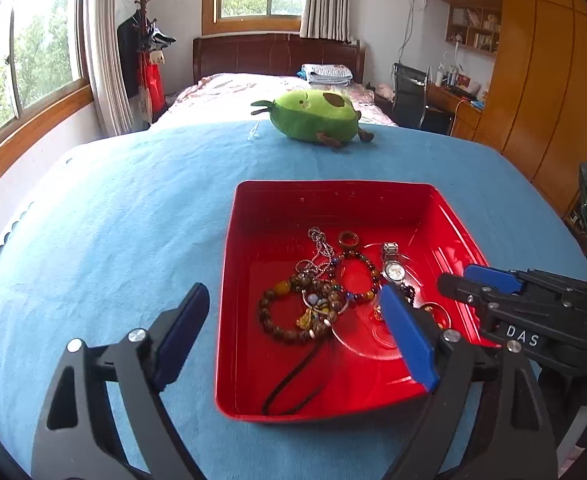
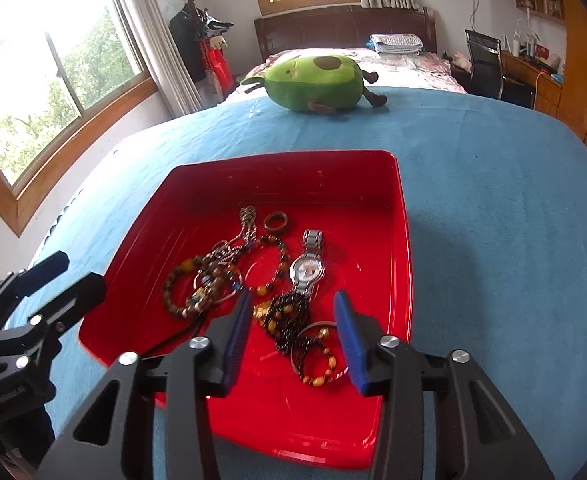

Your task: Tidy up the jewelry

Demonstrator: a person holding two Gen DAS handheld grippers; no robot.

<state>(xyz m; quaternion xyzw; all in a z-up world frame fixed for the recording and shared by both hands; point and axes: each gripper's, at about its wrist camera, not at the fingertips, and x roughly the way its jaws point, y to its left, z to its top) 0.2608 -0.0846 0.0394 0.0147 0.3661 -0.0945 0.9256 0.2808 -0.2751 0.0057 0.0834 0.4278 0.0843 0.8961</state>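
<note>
Two grippers hang over the red tray [image 2: 403, 248] on the blue cloth [image 1: 113, 220]. The left gripper [image 1: 297, 332] gapes wide, straddling the tray's near left wall, empty. The right gripper [image 2: 293, 328] stands partly apart above a dark beaded necklace [image 2: 289, 320], pads clear of it. A watch [image 2: 308, 266] and bead bracelets [image 1: 293, 312] lie tangled inside.

I read "DAS", white raised letters, on black body of right gripper [image 1: 489, 280], seen from left wrist cam. In right wrist cam, faint embossed wording on black mount of left gripper [image 2: 61, 272], too small to make out. Watch [image 2: 307, 270] dial markings blurred, unreadable. No other legible txt.
</note>
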